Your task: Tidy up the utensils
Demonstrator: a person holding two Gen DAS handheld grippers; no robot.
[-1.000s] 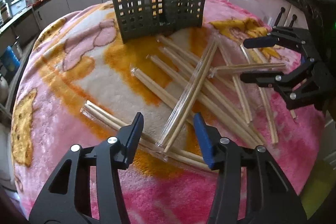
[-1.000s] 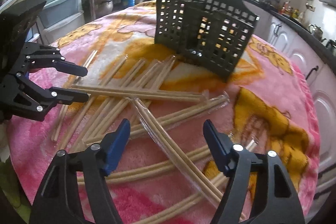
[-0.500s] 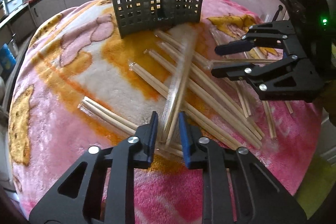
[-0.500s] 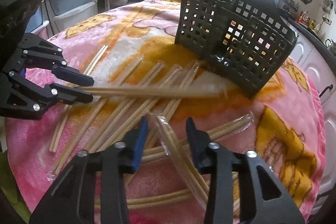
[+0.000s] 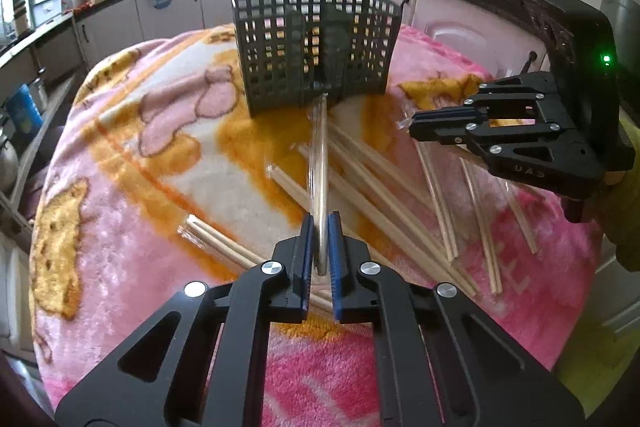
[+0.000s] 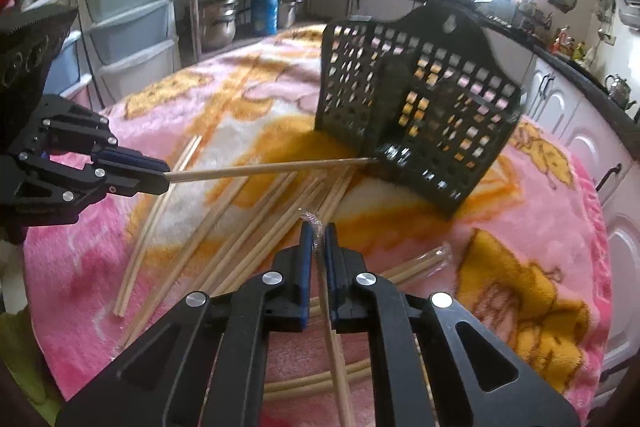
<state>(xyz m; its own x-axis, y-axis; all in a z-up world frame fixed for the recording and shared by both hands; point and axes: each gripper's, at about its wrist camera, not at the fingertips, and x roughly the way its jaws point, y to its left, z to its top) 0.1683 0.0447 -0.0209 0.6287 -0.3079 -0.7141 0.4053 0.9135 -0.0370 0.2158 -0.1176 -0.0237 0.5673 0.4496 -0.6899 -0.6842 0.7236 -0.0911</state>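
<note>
My left gripper (image 5: 319,227) is shut on a wrapped pair of chopsticks (image 5: 319,163), lifted off the cloth and pointing at the base of the black lattice utensil basket (image 5: 316,39). In the right wrist view the same gripper (image 6: 164,181) holds that pair (image 6: 264,169) level, its tip touching the basket (image 6: 416,107). My right gripper (image 6: 317,233) is shut on another wrapped pair of chopsticks (image 6: 334,347), which runs back under it. It shows in the left wrist view (image 5: 412,123) at the right. Several more chopsticks (image 5: 380,187) lie loose on the cloth.
The round table wears a pink and orange plush cloth (image 5: 132,163). Kitchen cabinets (image 5: 168,15) and a counter ring it. Plastic drawers (image 6: 128,31) stand beyond the far left edge in the right wrist view.
Both grippers closed from wide open onto wrapped chopstick pairs and lifted them. The left pair swung to point at the basket. The right gripper rose and moved closer to the basket.
</note>
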